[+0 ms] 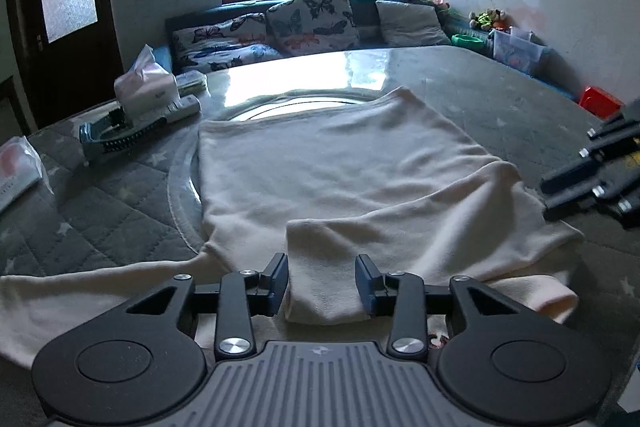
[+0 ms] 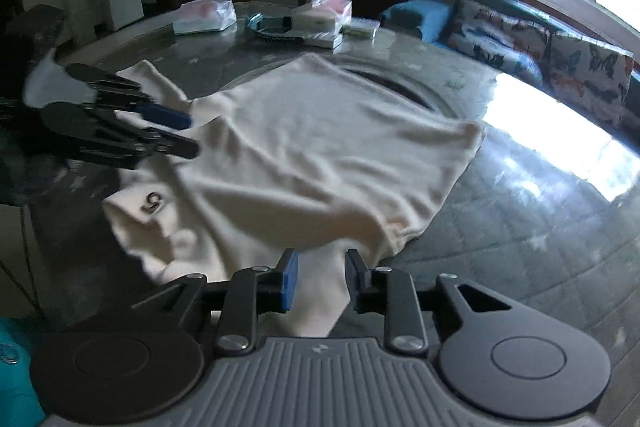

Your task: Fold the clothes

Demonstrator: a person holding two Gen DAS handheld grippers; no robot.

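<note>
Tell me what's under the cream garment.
The cream garment lies on a grey quilted cover and across part of a round glass turntable, whose rim shows at the left and far edges. The turntable's middle is hidden by the cloth.

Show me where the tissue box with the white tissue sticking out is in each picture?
Left wrist view: tissue box sits far left, beyond the cream garment.
Right wrist view: tissue box sits top centre, beyond the same garment.
Shared landmark: butterfly cushions.

right tongs (image 2: 322, 281) parted | cream shirt (image 2: 320, 147) between | table (image 2: 520, 227)
</note>
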